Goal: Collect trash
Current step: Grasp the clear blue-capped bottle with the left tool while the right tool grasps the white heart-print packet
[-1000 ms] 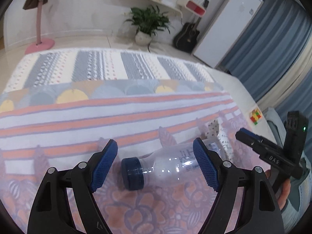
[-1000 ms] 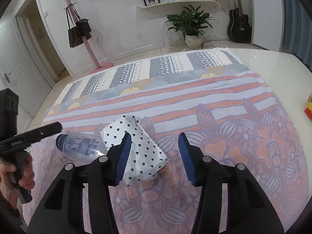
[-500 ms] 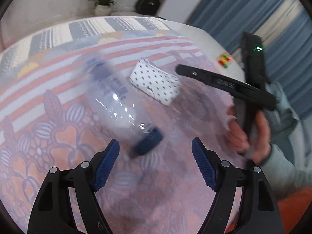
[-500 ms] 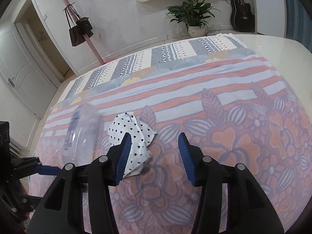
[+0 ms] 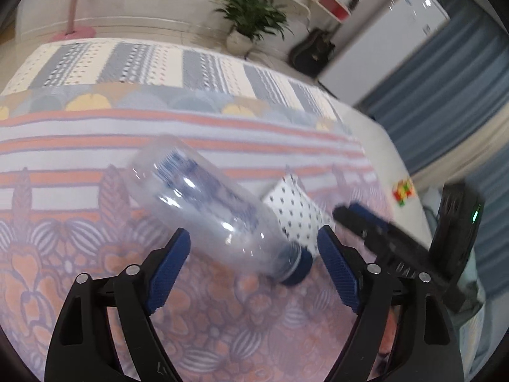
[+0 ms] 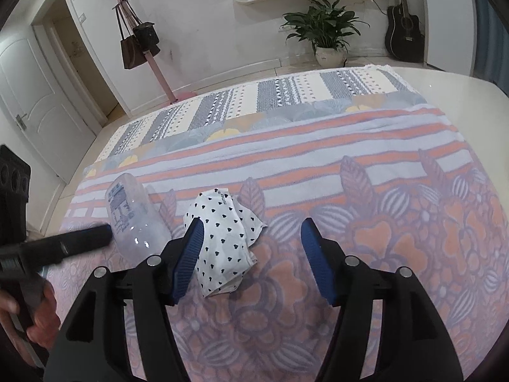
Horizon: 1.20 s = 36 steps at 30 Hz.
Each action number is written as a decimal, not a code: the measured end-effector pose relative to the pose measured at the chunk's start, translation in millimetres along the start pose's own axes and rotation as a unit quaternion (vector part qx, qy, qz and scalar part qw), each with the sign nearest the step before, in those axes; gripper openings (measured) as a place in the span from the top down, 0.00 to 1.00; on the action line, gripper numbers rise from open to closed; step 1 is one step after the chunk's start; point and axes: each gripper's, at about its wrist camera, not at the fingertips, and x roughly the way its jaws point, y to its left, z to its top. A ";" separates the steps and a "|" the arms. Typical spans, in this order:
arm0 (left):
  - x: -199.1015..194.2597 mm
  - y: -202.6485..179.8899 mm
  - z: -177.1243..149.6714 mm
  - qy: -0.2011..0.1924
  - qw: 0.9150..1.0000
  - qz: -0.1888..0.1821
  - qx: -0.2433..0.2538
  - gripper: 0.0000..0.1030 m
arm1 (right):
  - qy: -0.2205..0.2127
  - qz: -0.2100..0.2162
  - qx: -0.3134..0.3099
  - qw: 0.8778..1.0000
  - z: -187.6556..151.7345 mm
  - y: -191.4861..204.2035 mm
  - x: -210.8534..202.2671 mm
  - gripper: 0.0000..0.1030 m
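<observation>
A clear plastic bottle (image 5: pixel 203 203) with a dark blue cap (image 5: pixel 296 267) lies on the patterned cloth (image 5: pixel 95 254), cap towards the camera. My left gripper (image 5: pixel 254 264) has its jaws opening; the bottle's neck lies between the blue pads, and neither pad presses it. A crumpled white bag with black hearts (image 6: pixel 222 238) lies just right of the bottle (image 6: pixel 133 219). My right gripper (image 6: pixel 251 261) hangs over that bag with its jaws opening. The bag sits near the left pad (image 6: pixel 187 254), and the right pad is well clear of it.
The cloth covers most of a white table (image 6: pixel 461 89). A small multicoloured cube (image 5: pixel 402 192) sits on the bare top at the right. Behind the table are a potted plant (image 6: pixel 324 28), a guitar (image 6: pixel 404 31), a coat stand with bags (image 6: pixel 140 41) and a white fridge (image 5: pixel 381 38).
The bottle has spun: its cap pointed left, now it points towards the lower right. The right gripper's jaws have spread wider over the bag. The left view has swung about.
</observation>
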 end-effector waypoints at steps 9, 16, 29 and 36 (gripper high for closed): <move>39.9 -13.7 27.5 0.025 0.999 0.037 0.006 0.21 | 0.005 0.009 0.003 1.000 -4.5 -0.6 -2.4 0.42; 55.5 -8.7 13.7 0.035 0.998 0.049 0.021 0.43 | 0.011 0.007 -0.015 1.000 -9.2 2.1 -4.1 0.41; -4.1 27.0 -0.3 -0.012 0.999 0.041 0.001 0.44 | 0.056 -0.017 -0.067 0.996 -11.6 33.9 39.2 0.27; -43.8 49.5 -12.9 -0.039 0.998 0.037 -0.016 0.44 | 0.057 -0.030 -0.127 0.990 -20.9 73.0 38.8 0.83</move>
